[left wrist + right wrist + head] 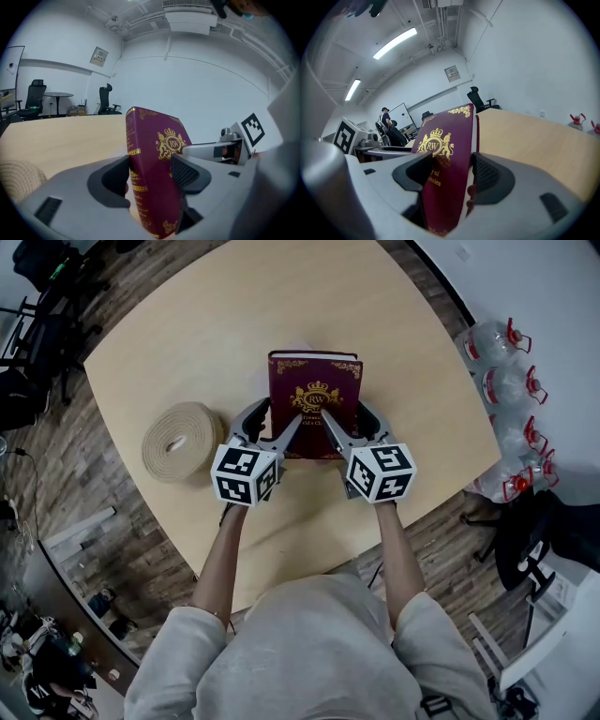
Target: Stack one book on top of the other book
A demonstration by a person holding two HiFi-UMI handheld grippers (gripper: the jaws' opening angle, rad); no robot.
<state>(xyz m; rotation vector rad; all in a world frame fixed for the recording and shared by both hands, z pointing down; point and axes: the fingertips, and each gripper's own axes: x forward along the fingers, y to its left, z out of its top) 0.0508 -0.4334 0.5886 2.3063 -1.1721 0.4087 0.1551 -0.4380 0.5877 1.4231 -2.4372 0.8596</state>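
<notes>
Right now my left tool (151, 172) is pinching the maroon book (314, 395) at its spine-side near corner, with one pad on the gold-crested cover and one behind. My right tool (452, 174) is clamped the same way on the page-edge corner. So the book sits between both pairs of jaws, cover tipped up toward me, just right of the roll of tan strap (181, 440) on the counter (187, 324). I read this as the carry step: one book is gripped and ready to be placed. Whether its lower edge touches the counter I cannot tell. No second book shows on either side of the roll, so it may lie hidden under or behind the one I hold. The next move calls for finding it, levelling the cover, lining the edges up over it, then easing both grips off together.
</notes>
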